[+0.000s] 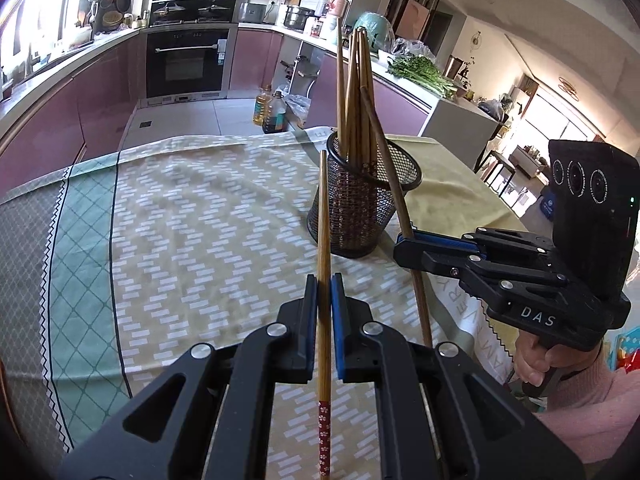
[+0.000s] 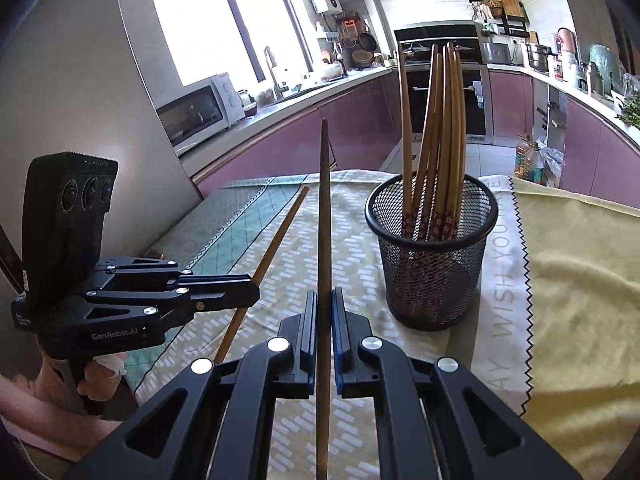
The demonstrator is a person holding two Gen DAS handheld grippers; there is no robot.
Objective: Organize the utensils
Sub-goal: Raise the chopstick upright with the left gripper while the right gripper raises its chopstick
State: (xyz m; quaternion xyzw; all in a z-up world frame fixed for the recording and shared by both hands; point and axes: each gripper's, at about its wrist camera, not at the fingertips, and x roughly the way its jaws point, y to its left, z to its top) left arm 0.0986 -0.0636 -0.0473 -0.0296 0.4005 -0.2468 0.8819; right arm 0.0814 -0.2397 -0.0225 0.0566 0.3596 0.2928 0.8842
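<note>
A: Left gripper [image 1: 324,292] — jaws clenched on one chopstick [image 1: 323,240], raised over the patterned cloth [image 1: 180,220].

B: Right gripper [image 2: 324,308] pinches a second chopstick [image 2: 325,220] — the mesh holder [image 2: 430,264] stands nearby, bundle of chopsticks [image 2: 436,128] inside.

Black mesh holder [image 2: 430,264], brown chopsticks [image 2: 434,128] with red floral ends

Wooden chopsticks [image 2: 434,132], metal-mesh holder [image 2: 430,264]

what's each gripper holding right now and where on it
Left gripper clamps a chopstick toward its red patterned end. Right gripper clamps another chopstick partway along its plain shaft.
</note>
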